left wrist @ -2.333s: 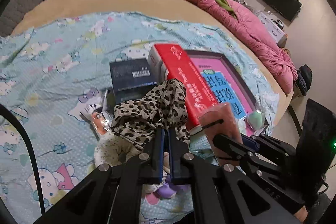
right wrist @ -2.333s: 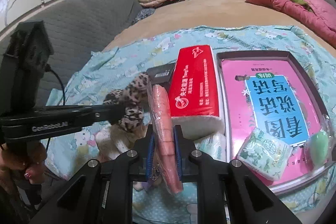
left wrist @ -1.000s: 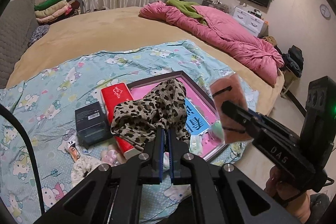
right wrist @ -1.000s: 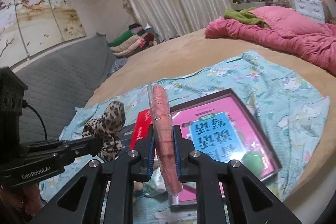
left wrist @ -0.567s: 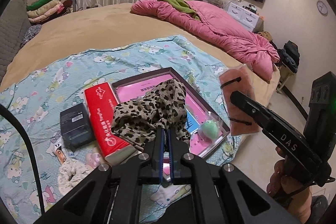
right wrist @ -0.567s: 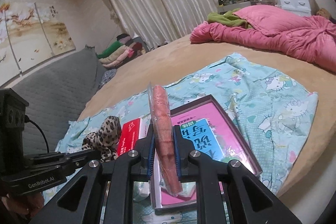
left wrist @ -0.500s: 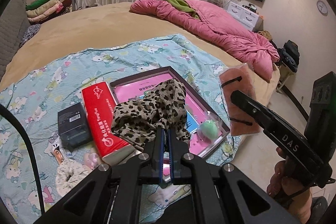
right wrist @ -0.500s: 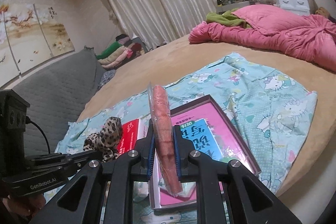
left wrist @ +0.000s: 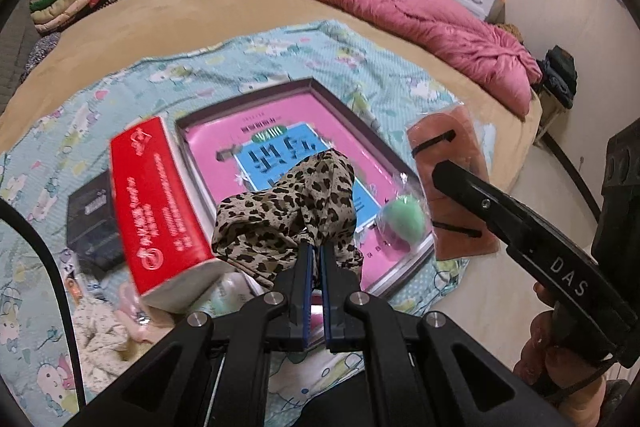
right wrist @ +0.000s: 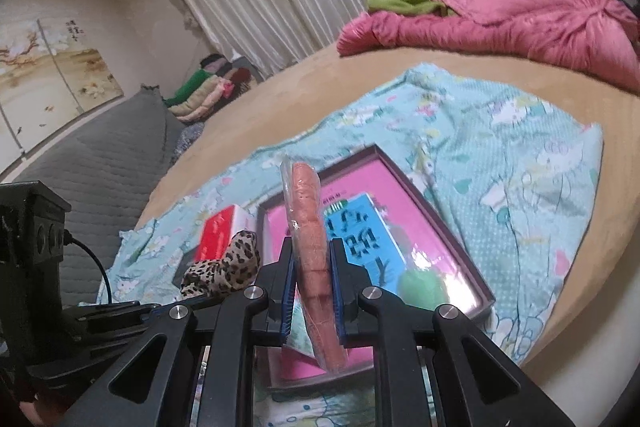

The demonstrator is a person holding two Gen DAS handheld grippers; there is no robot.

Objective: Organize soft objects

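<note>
Both loads are mid-carry above the shallow pink-lined tray (left wrist: 394,163): the left gripper (left wrist: 314,251) pinches a crumpled leopard-print cloth (left wrist: 288,211), the right gripper (right wrist: 312,267) clamps a salmon-orange pad in clear wrap (right wrist: 310,227), and next, probably, comes lowering each into the tray.

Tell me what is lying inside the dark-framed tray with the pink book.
Inside the tray: a pink book with a blue panel and a green egg-shaped sponge. The leopard-print cloth, held by the left gripper, hides the middle.
</note>
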